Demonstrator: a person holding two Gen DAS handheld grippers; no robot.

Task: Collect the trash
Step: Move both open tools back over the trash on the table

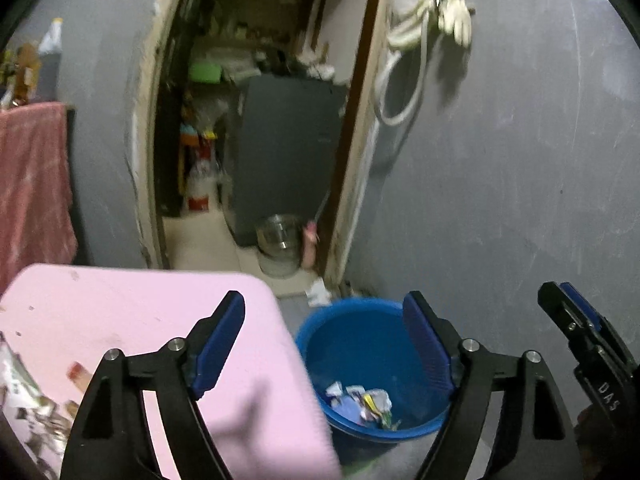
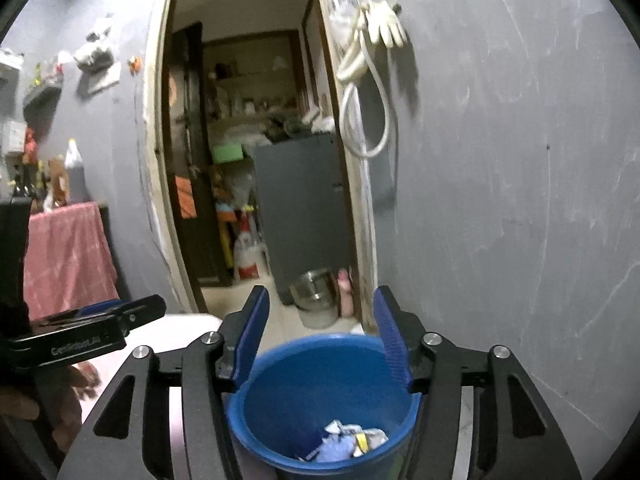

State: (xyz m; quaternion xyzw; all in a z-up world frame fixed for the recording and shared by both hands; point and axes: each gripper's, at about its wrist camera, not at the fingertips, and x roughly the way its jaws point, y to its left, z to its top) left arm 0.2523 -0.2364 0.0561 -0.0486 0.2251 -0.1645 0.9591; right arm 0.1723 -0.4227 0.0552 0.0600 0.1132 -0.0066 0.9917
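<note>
The blue bucket [image 2: 320,396] stands upright on the floor beside the pink surface [image 1: 132,320], mouth up, crumpled wrappers [image 2: 348,442] at its bottom. Left claw [image 1: 324,344] and right claw [image 2: 320,336] both gape, holding nothing. Claw arms hide the bucket's lower wall; the wrappers are blurred.

Left wrist view: mounted behind the left gripper [image 1: 324,344], looking forward and slightly down along its fingers, close above a pink table [image 1: 120,320] and a blue bucket [image 1: 348,344] on the floor. Right wrist view: same mounting behind the right gripper [image 2: 320,336], nearer the bucket, facing it squarely. Shared by both: bucket, grey wall [image 1: 520,160], open doorway [image 1: 260,120], hanging cord [image 1: 404,40], though blurred, probably by motion. Each gripper showing at the other view's edge.
</note>
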